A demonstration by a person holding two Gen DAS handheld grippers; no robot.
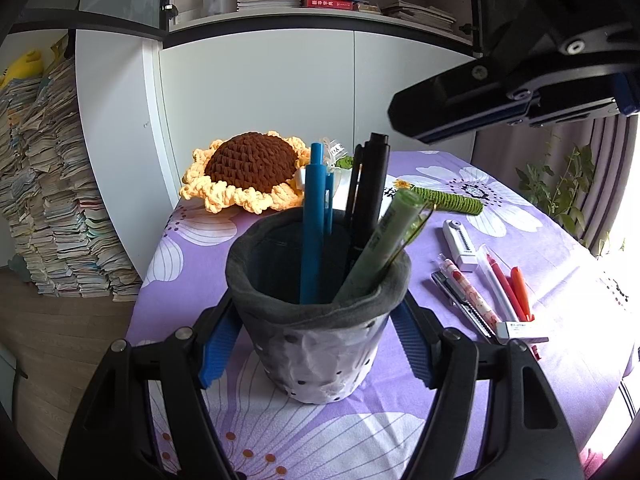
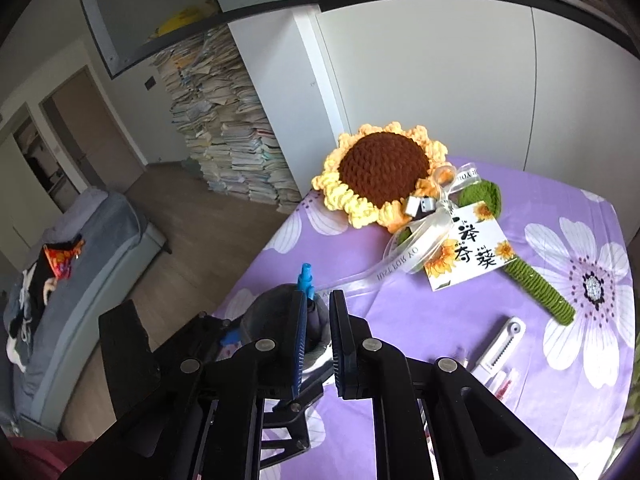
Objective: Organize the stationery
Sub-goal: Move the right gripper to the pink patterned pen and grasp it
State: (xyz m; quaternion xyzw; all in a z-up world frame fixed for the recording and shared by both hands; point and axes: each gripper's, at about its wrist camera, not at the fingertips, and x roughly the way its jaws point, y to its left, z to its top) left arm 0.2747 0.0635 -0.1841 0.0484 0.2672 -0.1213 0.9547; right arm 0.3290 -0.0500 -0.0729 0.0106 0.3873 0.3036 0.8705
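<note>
One grey pen holder (image 1: 320,344), holding four pens: one blue (image 1: 312,232), two black (image 1: 370,196), one green (image 1: 380,248). Loose on the purple bench (image 1: 560,280): one white correction tape (image 1: 460,245), one patterned pen (image 1: 472,292), one utility knife (image 1: 460,300), two red pens (image 1: 516,288), one eraser (image 1: 520,330). One crochet sunflower (image 1: 248,172).

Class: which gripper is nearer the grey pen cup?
Left. The left gripper clamps the pen cup between its fingers; the right gripper hangs above and to its right, shut, apart from it.

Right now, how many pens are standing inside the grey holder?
3: a blue pen at the left, a black pen in the middle, a green pen leaning right. Shorter ones may hide inside the grey holder.
</note>
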